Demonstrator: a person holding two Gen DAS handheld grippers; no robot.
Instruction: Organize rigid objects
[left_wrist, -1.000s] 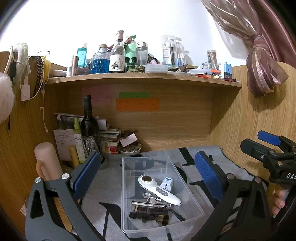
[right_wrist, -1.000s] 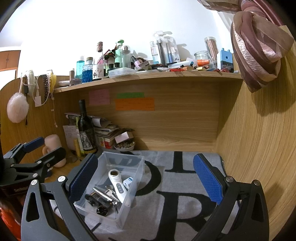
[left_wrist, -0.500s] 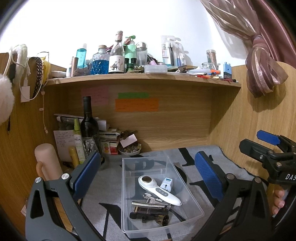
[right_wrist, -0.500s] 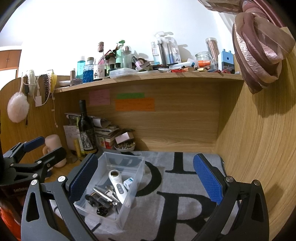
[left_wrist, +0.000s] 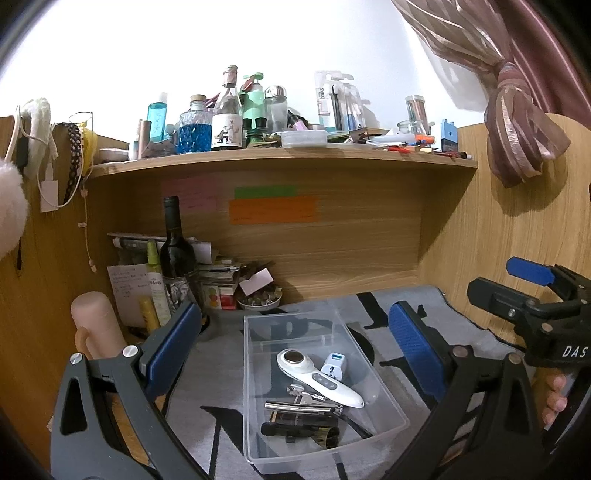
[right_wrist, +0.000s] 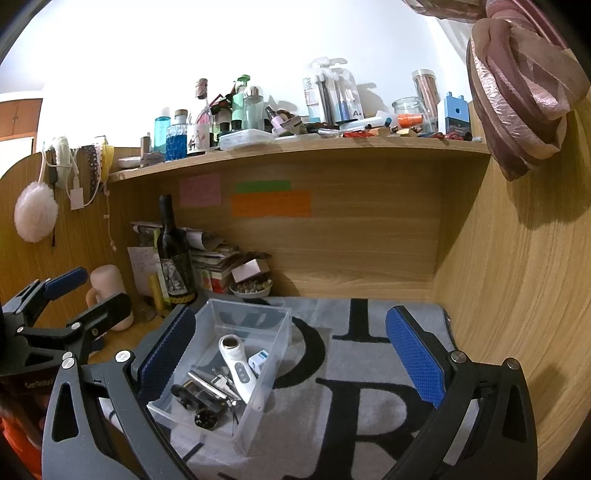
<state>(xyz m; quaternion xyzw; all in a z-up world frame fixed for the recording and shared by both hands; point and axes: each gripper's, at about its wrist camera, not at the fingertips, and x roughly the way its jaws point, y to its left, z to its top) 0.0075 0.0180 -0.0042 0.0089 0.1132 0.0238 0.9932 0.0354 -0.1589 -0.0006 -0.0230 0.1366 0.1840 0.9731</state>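
Nothing much had moved since the earlier frames: both claws hung over the surface (right_wrist: 369, 413) in almost the same spots, and the clear plastic box (left_wrist: 255, 376) sat where it was on the grey printed mat.

Left claw (left_wrist: 291, 345) was released, its blue pads spread wide with the box seen between them, well below and ahead, holding nothing. Right claw (right_wrist: 290, 349) was likewise released and empty, hovering over bare mat with the box near its left pad.

Inside the box lay the sorted things: a white handheld device (left_wrist: 317, 376) with a round dark head and a tapering handle, a small white plug adapter (left_wrist: 334, 365) touching its side, and, nearer the front wall, a heap of metal and dark pieces, one looking like a corkscrew (left_wrist: 306, 404). I could not tell the dark pieces apart.

All of it looked stiff and light. The white device seemed smooth and likely slippery, so its narrower handle would be the better place to pinch, across the width. The adapter was blocky and would take a grip on two flat sides. The metal pieces were thin and tangled, so lifting one might drag another. The box itself appeared thin-walled and light, likely to slide on the mat if pushed; its rim would be the spot to take hold
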